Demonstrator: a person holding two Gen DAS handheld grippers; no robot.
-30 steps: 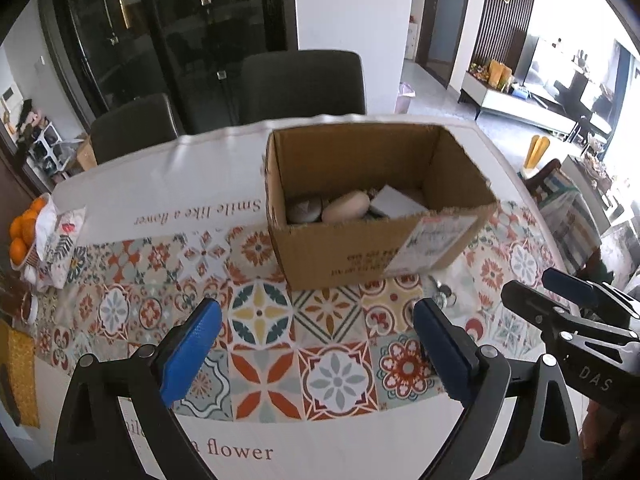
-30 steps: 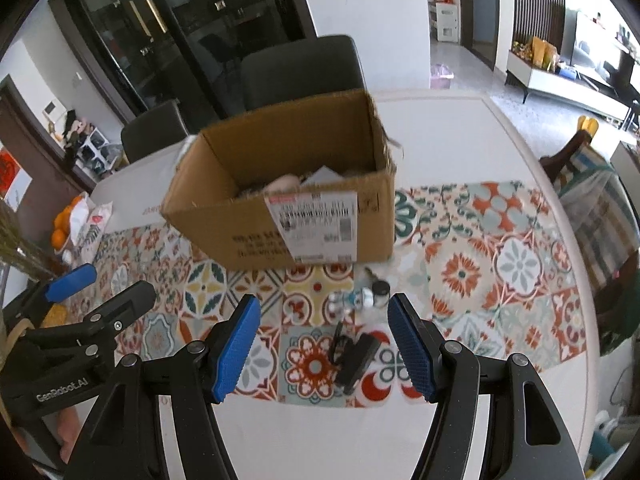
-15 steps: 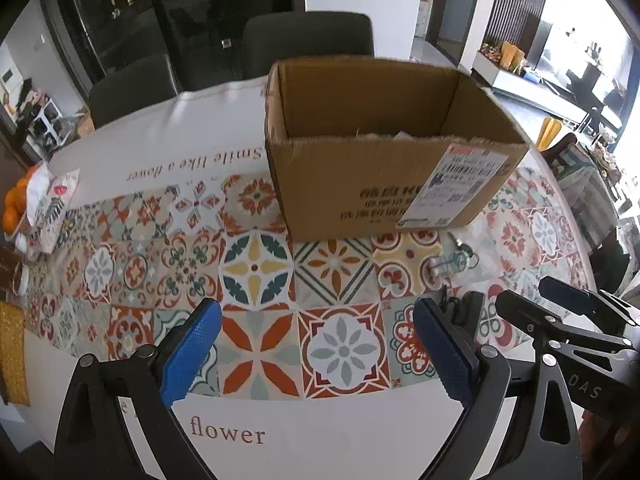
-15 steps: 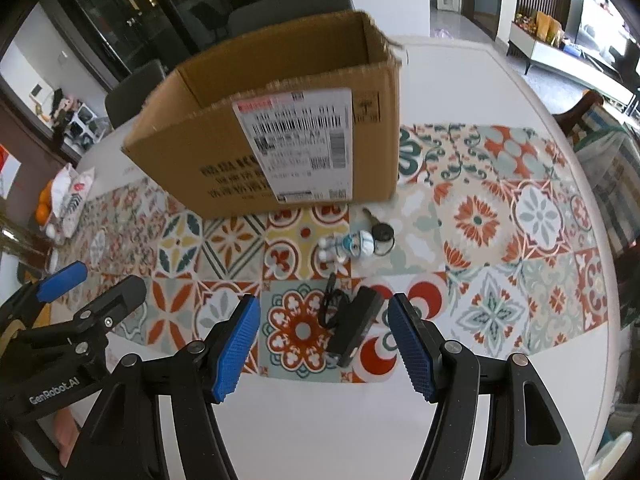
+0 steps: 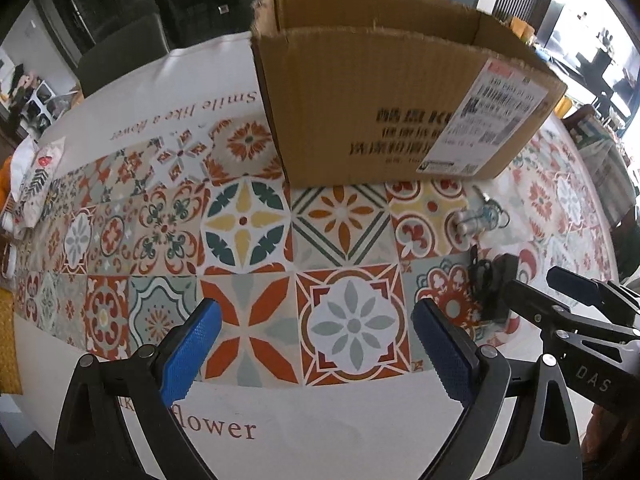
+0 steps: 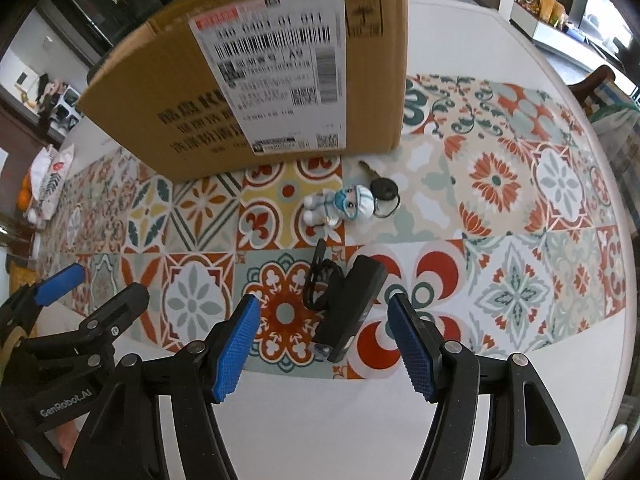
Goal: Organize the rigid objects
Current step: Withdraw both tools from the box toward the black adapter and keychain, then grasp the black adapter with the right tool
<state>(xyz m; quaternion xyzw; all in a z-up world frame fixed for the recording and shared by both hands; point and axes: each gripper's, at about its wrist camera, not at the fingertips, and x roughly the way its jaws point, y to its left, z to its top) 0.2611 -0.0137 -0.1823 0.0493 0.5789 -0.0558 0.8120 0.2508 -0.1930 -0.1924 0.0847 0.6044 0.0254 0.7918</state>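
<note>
- On the far left of the round table with the flower-tile cloth (image 5: 240, 224) lies a white printed bag (image 5: 34, 178), at the cloth's edge.
- The left claw with blue pads (image 5: 316, 350) hangs low over the tiles. Its jaws are wide apart and hold nothing.
- Behind it stands the big brown cardboard box (image 5: 384, 92) with a white paper label (image 6: 276, 68) on its front wall. What is inside cannot be seen from here.
- Just in front of the box's right corner lies a small white toy figure with a blue mask (image 6: 344, 204). A ring joins it to a dark key (image 6: 380, 186).
- Near the toy, a bit closer to the cameras, lies a long black flat gadget with a black strap (image 6: 352, 308). It sits on the cloth at a slant.
- The right claw with blue pads (image 6: 324, 344) is low, with one blue pad on each side of the black gadget. Its jaws are wide, and the pads do not touch the gadget.
- In the left camera, the right claw (image 5: 568, 296) shows at the right edge, over the black gadget (image 5: 492, 288).
</note>
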